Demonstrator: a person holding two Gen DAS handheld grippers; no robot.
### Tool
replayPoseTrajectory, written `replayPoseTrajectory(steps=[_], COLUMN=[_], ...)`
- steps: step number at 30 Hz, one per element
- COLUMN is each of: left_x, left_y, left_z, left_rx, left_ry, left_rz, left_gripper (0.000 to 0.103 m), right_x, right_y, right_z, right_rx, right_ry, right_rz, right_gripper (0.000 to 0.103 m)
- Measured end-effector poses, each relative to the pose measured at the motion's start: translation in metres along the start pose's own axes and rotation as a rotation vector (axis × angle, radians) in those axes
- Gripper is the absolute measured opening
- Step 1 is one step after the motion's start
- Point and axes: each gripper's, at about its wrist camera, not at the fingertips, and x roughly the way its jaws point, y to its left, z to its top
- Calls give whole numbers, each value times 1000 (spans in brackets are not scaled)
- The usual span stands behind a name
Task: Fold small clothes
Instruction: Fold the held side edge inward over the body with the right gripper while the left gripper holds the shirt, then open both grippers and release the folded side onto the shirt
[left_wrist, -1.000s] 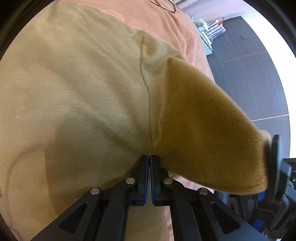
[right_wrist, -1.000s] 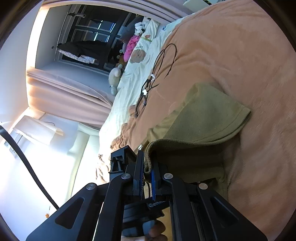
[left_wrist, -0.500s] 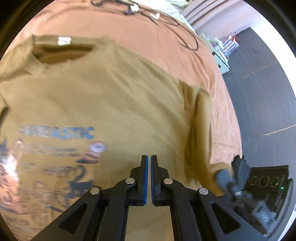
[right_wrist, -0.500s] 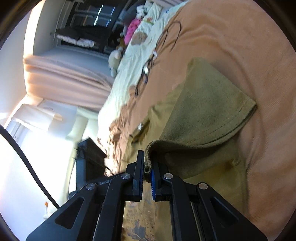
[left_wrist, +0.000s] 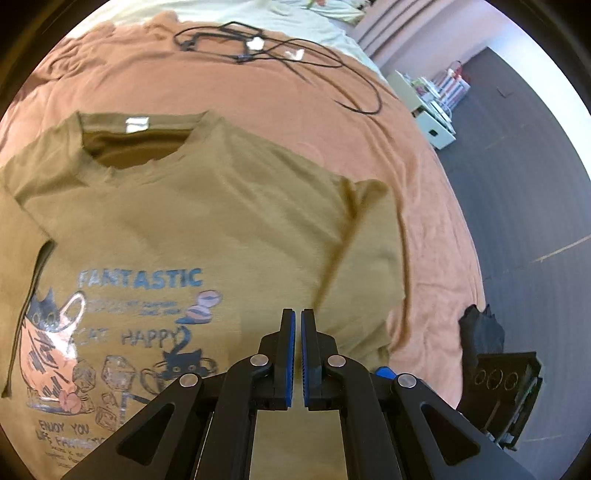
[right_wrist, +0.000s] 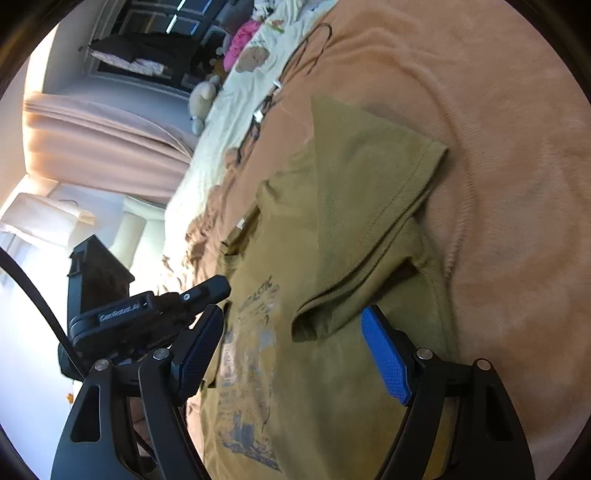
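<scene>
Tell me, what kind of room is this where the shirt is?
Most likely a bedroom. The olive-brown cat-print T-shirt lies on a wide bed under a soft orange-pink blanket, pale stuffed toys sit along its far edge, and long pinkish curtains hang beside it.

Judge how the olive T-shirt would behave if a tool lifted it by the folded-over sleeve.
The T-shirt would probably sag limply: its fabric lies in soft creases on the bedspread. The folded sleeve would likely fall open, since nothing pins it; the right tool is opening and its pads stand clear of the cloth. It looks thin and light.
</scene>
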Motion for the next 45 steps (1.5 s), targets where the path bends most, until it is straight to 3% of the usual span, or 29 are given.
replayPoseTrajectory(steps=[3, 5, 7, 9, 13, 19, 27, 31, 34, 41, 43, 45], left_x=[4, 9, 17, 24, 41, 69, 108, 123, 134, 140, 137, 136], left_y=[-15, -24, -34, -43, -60, -85, -115, -121, -123, -131, -129, -126], left_z=[-1, -2, -4, -6, -6, -4, -10, -12, -13, -14, -12, -9], left_rx=[50, 79, 109, 135, 191, 269, 446, 487, 513, 542, 537, 520], left_ry=[10, 18, 21, 24, 41, 54, 87, 88, 87, 55, 47, 52], left_rz=[1, 0, 5, 6, 7, 32, 124, 150, 183, 246, 288, 293], left_gripper=[4, 13, 32, 37, 37, 37, 38, 53, 54, 51, 28, 18], right_x=[-16, -24, -36, -44, -60, -73, -54, -58, -63, -74, -73, -74], right_y=[-5, -8, -14, -17, -19, -24, -28, -40, -45, -43, -43, -44], right_z=[-3, -6, -7, -4, 1, -3, -1, -2, -6, -10, -11, -11], right_rx=[4, 17, 56, 86, 120, 164, 166, 186, 210, 218, 219, 220], right_ry=[-44, -72, -109, -137, -174, -209, -227, -231, -231, -242, -241, -240], right_rz=[-20, -62, -100, -124, -162, -146, -148, -150, -150, -137, -137, -134], right_gripper=[76, 76, 76, 74, 50, 29, 27, 27, 27, 27, 27, 27])
